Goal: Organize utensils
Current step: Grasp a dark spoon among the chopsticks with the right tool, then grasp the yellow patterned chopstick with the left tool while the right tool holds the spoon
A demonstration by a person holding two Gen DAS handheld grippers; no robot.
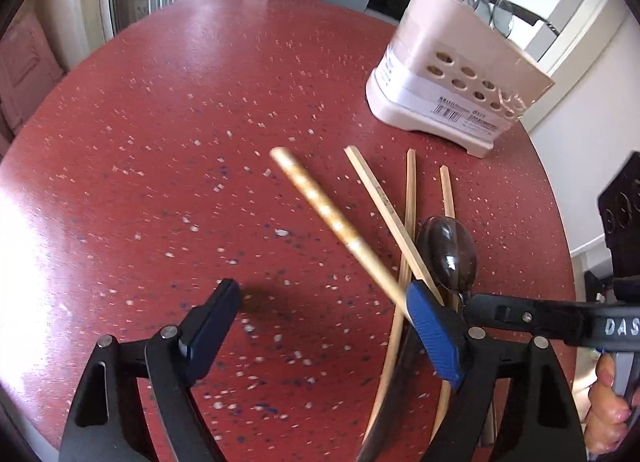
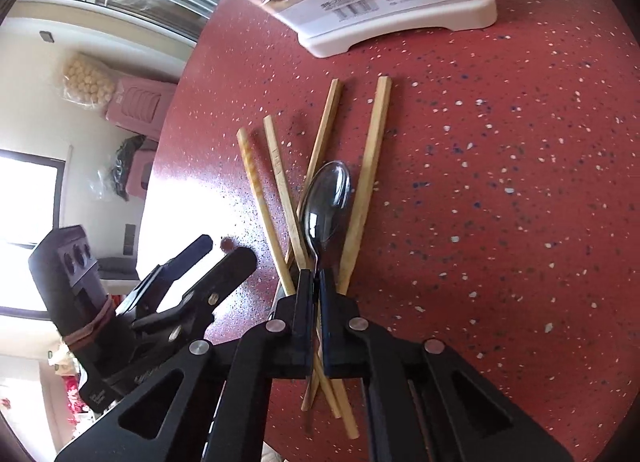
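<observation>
Red speckled desk (image 1: pixel 160 122) is still carrying four chopsticks (image 2: pixel 370 166). Right claw (image 2: pixel 316 278) is pinching the spoon (image 2: pixel 326 198); left claw (image 1: pixel 320 310) is gaping empty. Holder (image 1: pixel 452 74) is holding one utensil; most remain.

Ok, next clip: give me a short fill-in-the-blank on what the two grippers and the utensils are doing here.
1. The right gripper is shut on the handle of the ____.
2. The left gripper has its jaws ____, holding nothing.
3. The chopsticks lie on the red ____.
4. The pale utensil holder stands ____ on the table.

Missing words: spoon; open; table; upright
</observation>
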